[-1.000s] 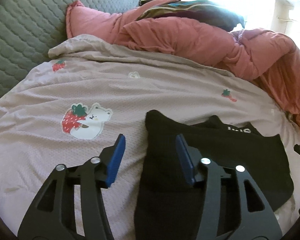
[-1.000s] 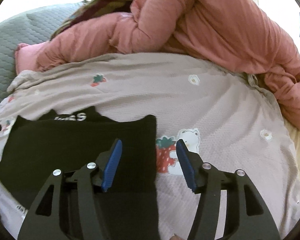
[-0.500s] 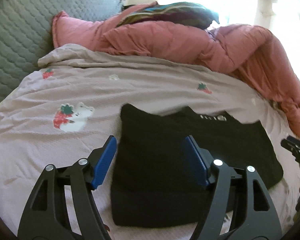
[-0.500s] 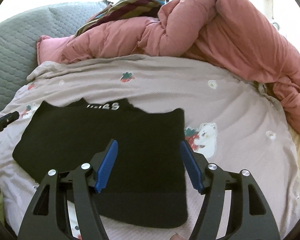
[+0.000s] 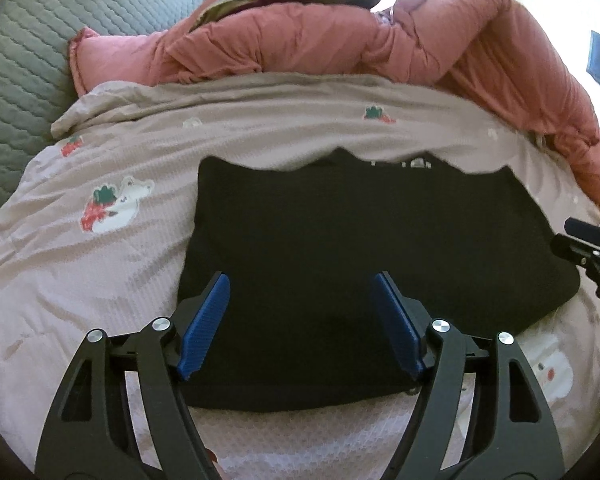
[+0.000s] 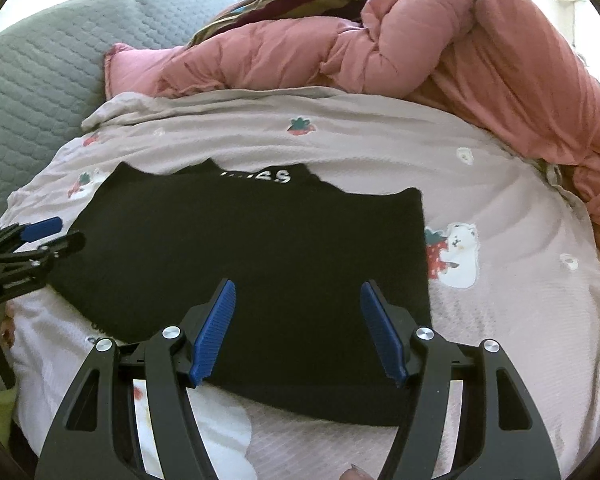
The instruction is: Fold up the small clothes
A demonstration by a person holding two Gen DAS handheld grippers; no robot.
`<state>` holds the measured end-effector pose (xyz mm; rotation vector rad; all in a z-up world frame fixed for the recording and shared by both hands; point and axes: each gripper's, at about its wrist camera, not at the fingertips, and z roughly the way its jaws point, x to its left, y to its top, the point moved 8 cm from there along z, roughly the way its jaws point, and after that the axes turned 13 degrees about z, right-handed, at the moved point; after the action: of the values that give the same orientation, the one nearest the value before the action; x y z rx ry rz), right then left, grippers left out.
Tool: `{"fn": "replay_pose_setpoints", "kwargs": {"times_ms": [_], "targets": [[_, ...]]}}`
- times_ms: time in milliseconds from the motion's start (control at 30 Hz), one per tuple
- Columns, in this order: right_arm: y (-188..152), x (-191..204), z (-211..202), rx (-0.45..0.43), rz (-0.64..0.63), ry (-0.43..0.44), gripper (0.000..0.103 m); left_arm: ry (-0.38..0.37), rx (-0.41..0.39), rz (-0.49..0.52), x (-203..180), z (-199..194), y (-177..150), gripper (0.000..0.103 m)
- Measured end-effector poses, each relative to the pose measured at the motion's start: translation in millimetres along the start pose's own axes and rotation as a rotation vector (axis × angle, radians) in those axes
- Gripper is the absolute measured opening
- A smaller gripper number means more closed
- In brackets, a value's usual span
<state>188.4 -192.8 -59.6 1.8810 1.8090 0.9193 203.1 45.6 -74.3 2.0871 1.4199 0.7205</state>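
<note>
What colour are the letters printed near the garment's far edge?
White letters on the black garment; clearest in the right wrist view.

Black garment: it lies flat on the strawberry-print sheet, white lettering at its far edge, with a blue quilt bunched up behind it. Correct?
Not quite. The quilt bunched behind the black garment is pink, as the right wrist view shows. The rest holds, strawberry-print sheet and white lettering included.

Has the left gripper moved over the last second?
Yes. The left gripper has drawn back toward the black garment's near hem, away from the pink duvet; its jaws are opening, nothing gripped.
</note>
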Motion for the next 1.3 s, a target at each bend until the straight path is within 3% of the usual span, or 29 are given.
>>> {"fn": "replay_pose_setpoints", "kwargs": {"times_ms": [133,433,1300], "targets": [[-9.3,0.0,5.8,0.030,-0.013,-0.009,0.064,-0.004,0.055,0.004,-1.5,10.9,-13.8,0.067],[-36.5,-26.3,25.1,0.123,0.027,-0.073,0.064,-0.015,0.074,-0.006,-0.9,13.8,-28.1,0.071],[-44.2,-28.2,3.6,0.112,0.079,-0.038,0.065,0.009,0.068,0.001,-2.7,-1.0,-36.9,0.071]]}}
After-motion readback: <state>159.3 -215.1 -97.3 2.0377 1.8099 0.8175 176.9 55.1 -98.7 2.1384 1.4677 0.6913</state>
